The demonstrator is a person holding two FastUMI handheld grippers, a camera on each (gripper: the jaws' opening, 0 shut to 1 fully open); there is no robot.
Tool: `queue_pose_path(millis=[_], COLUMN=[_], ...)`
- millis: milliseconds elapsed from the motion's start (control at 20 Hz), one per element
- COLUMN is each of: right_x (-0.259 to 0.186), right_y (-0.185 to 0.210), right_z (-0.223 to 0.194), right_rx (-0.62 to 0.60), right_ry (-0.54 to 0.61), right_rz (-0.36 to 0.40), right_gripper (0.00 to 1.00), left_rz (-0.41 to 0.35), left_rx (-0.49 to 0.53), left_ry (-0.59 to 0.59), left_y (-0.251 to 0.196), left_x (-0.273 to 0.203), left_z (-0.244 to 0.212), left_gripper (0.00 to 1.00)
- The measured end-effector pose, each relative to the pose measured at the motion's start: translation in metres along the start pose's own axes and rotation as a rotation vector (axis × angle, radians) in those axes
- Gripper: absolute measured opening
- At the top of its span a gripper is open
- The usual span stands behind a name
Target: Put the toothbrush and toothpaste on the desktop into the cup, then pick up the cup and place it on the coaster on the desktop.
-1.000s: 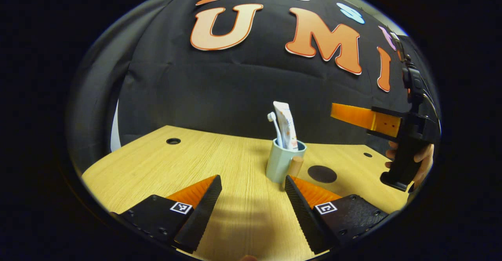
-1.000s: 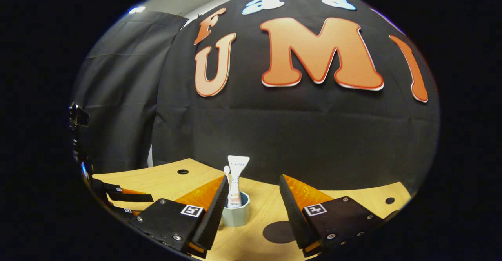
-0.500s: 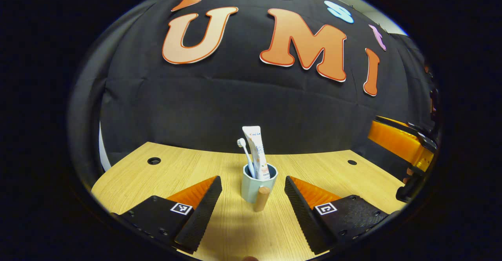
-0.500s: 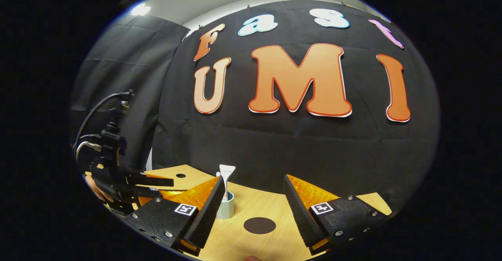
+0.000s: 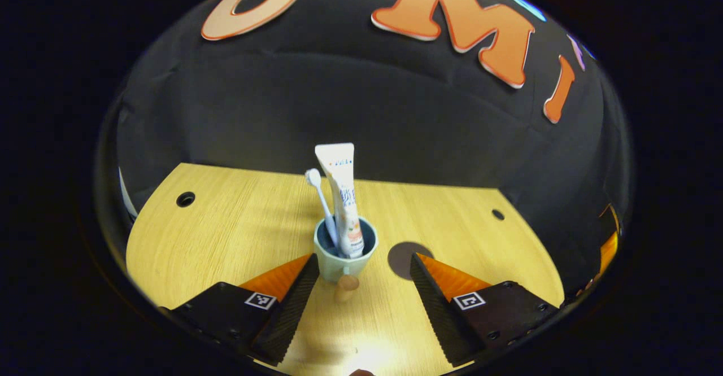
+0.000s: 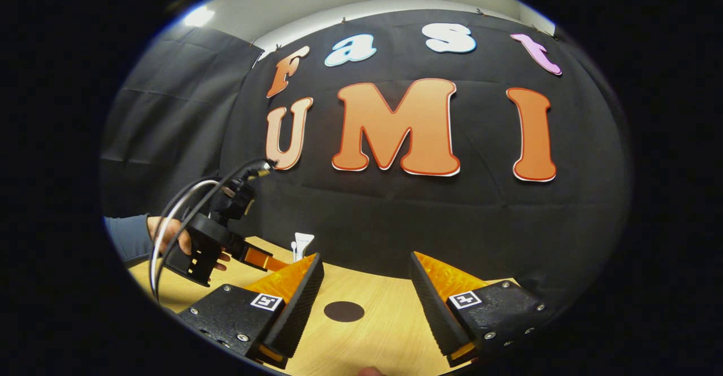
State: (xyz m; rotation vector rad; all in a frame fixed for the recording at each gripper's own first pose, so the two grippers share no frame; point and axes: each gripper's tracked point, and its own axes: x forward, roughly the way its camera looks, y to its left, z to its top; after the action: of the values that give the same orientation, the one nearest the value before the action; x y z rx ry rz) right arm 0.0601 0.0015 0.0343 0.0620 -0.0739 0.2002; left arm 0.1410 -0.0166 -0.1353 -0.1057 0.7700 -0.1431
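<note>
1. On the counter (image 5: pixel 226 235), the cup (image 5: pixel 344 254) stands upright with the toothbrush (image 5: pixel 321 198) and toothpaste (image 5: pixel 343 195) already inside it, so the first part of your task looks done
2. Your left claw (image 5: pixel 361 288) is wide open and holds nothing; the cup sits just ahead between its fingers, its wooden handle (image 5: pixel 345 287) pointing toward you
3. The coaster (image 5: pixel 408 257) lies bare just beside the cup, to its right
4. Your right claw (image 6: pixel 364 294) is also wide open and empty, hanging above the coaster (image 6: pixel 344 311)
5. What is left, I judge: grip the cup, lift it, and set it on the coaster
</note>
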Motion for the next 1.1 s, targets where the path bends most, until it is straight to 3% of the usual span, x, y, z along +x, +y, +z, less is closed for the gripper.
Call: queue_pose_path(millis=[250,550,600,650,700,750,800,850,900,1000,1100], right_x=[-0.02,-0.031,-0.032,-0.034,-0.035,-0.038,-0.042,-0.043,-0.044,-0.045,-0.045], right_y=[-0.023,-0.022,-0.021,-0.019,-0.016,-0.013,-0.009,-0.008,-0.007,-0.002,0.0], right_z=[-0.002,-0.003,-0.003,-0.004,-0.005,-0.005,-0.006,-0.006,-0.006,-0.005,-0.005], right_rx=[0.019,0.021,0.02,0.02,0.022,0.026,0.026,0.021,0.013,-0.002,-0.011], right_ry=[-0.001,-0.008,-0.008,-0.007,-0.004,-0.005,-0.013,-0.019,-0.022,-0.023,-0.025], right_rz=[-0.023,0.005,0.007,0.011,0.02,0.034,0.048,0.053,0.055,0.056,0.053], right_gripper=[0.92,0.92,0.92,0.92,0.92,0.92,0.92,0.92,0.96,0.92,0.92], left_rz=[0.075,0.154,0.165,0.169,0.166,0.167,0.168,0.167,0.17,0.167,0.156], left_rx=[0.057,0.133,0.148,0.153,0.156,0.157,0.16,0.161,0.159,0.146,0.132], left_ry=[0.147,0.254,0.263,0.274,0.286,0.3,0.307,0.306,0.307,0.297,0.285], left_y=[0.005,0.017,0.018,0.017,0.015,0.014,0.014,0.014,0.016,0.014,0.011], left_x=[0.031,0.06,0.06,0.064,0.07,0.073,0.077,0.078,0.076,0.073,0.072], left_z=[-0.021,-0.036,-0.037,-0.038,-0.043,-0.047,-0.05,-0.051,-0.053,-0.054,-0.052], left_gripper=[0.97,0.94,0.82,0.83,0.67,0.71,0.64,0.63,0.58,0.27,0.27])
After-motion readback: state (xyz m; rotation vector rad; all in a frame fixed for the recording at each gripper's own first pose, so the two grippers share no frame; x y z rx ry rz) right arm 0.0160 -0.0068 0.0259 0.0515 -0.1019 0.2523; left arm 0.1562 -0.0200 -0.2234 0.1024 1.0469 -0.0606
